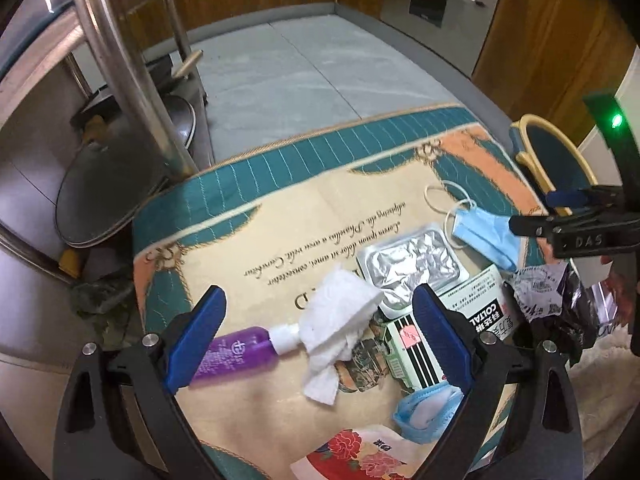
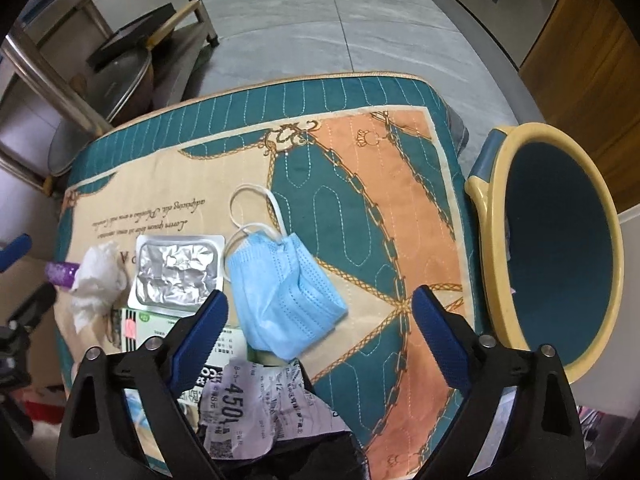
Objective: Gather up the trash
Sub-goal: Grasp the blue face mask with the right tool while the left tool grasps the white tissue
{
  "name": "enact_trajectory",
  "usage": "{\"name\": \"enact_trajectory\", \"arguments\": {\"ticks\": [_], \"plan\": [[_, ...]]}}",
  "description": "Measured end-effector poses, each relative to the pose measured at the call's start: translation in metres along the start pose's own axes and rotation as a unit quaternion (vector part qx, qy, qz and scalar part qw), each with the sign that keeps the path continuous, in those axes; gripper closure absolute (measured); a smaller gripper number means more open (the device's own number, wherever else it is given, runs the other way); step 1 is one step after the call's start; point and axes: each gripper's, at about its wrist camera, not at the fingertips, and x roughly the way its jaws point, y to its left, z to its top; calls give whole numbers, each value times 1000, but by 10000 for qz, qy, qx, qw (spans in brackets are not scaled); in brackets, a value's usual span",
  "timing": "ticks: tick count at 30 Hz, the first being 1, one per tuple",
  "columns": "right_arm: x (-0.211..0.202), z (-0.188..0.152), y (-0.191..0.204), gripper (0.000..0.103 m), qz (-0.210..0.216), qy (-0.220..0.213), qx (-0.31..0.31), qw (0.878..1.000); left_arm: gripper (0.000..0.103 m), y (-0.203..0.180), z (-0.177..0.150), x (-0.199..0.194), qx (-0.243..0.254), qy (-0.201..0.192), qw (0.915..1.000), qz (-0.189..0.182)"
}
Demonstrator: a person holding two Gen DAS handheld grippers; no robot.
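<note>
Mask (image 2: 280,292) on mat (image 2: 360,160), bin (image 2: 496,240) right (off the mat)

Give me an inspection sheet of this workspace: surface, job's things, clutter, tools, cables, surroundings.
Surface: quilted teal and peach mat, littered.
Job's things: blue face mask, foil blister tray, crumpled tissue, purple bottle, medicine box, crumpled receipt; bin beside the mat on the right.
Clutter: second blue mask, floral packet.
Tools: left tool open over the tissue; right tool open over the mask.
Cables: nothing seen.
Surroundings: tiled floor, steel rack, wood cabinets.
</note>
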Motion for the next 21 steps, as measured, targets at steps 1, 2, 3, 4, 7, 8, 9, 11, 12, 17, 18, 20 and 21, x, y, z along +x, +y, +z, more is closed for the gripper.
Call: {"name": "enact_trajectory", "arguments": {"ticks": [1,2,3,4,7,8,9,11,12,17,18,20,21], "plan": [[0,0,0,16,15,7,6,10000,12,0,-1,2,7,25,10000,-8],[1,-2,-1,17,43,34,7,10000,17,-2,-1,5,32,72,10000,-3],[3,-2,-1,21,70,70,5,10000,21,-4,-2,8,59,138,9999,-14],[3,-2,-1,26,89,99,7,9999,23,-4,-2,10,69,180,9998,-28],[7,-5,-2,36,177,242,25,9995,32,-7,-5,17,101,325,9994,-49],[10,-6,-2,39,214,305,28,9993,34,-8,-5,20,115,372,9992,-80],[12,-7,-2,46,231,363,20,9991,38,-10,-6,22,131,408,9990,-89],[16,-9,-1,53,257,470,1,9986,45,-12,-6,27,172,514,9985,-89],[17,-10,0,58,271,509,-7,9983,50,-13,-7,30,174,584,9981,-84],[19,-12,5,81,338,534,-207,9978,70,-17,-8,38,225,742,9969,-109],[18,-12,6,83,361,530,-236,9977,73,-17,-8,39,246,766,9967,-123],[16,-11,6,85,407,490,-249,9977,79,-19,-8,40,299,789,9964,-98],[14,-10,7,86,435,446,-265,9977,82,-19,-7,39,285,777,9965,-126]]}}
